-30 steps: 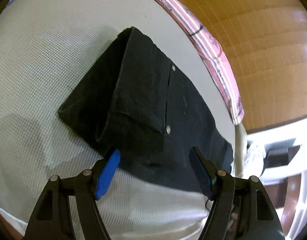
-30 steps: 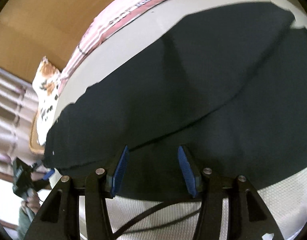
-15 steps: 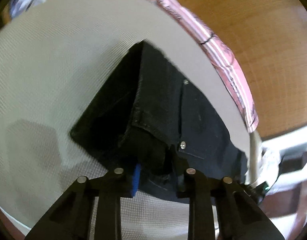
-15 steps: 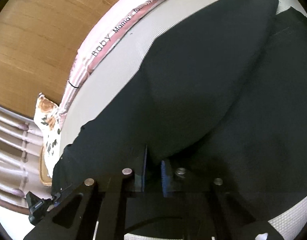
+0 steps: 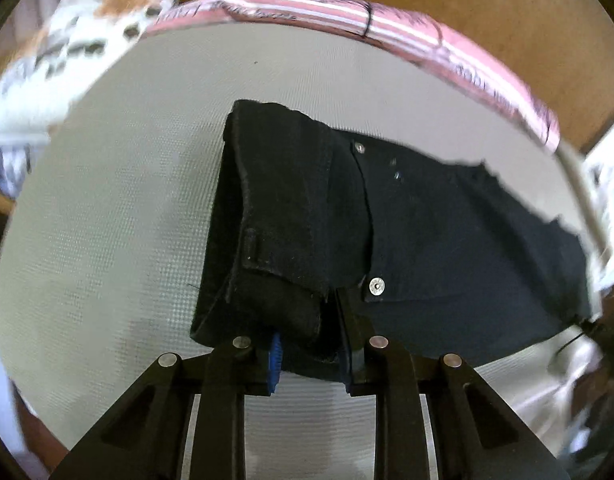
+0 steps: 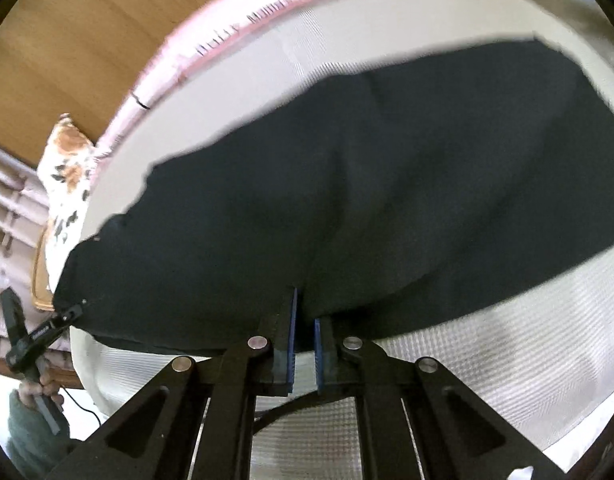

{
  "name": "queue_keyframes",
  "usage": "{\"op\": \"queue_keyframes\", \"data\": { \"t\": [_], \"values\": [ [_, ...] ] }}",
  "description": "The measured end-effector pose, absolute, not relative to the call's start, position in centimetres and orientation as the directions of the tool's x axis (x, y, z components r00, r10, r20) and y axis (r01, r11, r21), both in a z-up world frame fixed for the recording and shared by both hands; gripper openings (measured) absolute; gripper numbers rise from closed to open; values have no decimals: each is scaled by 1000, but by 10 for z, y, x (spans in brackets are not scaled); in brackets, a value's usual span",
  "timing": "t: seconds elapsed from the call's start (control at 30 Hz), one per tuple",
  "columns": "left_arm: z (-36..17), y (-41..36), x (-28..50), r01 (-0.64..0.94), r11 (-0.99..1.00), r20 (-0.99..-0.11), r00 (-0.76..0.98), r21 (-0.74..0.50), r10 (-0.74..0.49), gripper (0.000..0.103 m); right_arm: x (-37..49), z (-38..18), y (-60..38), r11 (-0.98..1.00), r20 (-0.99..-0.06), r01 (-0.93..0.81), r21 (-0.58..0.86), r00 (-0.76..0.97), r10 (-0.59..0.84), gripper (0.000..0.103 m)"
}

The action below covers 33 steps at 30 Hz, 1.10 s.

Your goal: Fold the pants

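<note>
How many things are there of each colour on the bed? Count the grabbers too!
Black: 3, the pants, the left gripper and the right gripper
White: 1, the mattress cover
Pink striped: 1, the sheet edge
White, orange flowers: 1, the pillow
Total: 6

black pants (image 5: 447, 240), white textured mattress (image 5: 107, 220), blue-padded tongs (image 6: 304, 344)

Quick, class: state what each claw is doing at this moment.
Left claw: closed on the black denim pants at the waistband.
Right claw: closed on the same pants' near edge.
</note>
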<state>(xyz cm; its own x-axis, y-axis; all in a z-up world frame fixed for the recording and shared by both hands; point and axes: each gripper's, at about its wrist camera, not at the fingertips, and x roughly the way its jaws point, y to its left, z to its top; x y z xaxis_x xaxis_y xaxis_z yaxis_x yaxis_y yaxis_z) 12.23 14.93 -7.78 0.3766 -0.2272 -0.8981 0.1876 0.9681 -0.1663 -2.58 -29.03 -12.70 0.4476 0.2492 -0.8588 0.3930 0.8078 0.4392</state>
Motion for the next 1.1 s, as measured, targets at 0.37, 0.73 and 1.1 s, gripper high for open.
{"op": "queue_keyframes", "data": {
  "t": [0.37, 0.73, 1.1],
  "values": [
    [-71, 133, 107, 207, 978, -902, 415, -31, -117, 30, -39, -113, -315, 758, -817, 388, 525, 480, 320, 46],
    [-41, 133, 74, 179, 980, -877, 480, 85, -11, 49, -99, -116, -441, 646, -800, 551, 528, 579, 159, 46],
    [-9, 122, 59, 96, 980, -767, 637, 174, 74, 49, -64, -131, -475, 590, -734, 518, 619, 648, 202, 46]
  ]
}}
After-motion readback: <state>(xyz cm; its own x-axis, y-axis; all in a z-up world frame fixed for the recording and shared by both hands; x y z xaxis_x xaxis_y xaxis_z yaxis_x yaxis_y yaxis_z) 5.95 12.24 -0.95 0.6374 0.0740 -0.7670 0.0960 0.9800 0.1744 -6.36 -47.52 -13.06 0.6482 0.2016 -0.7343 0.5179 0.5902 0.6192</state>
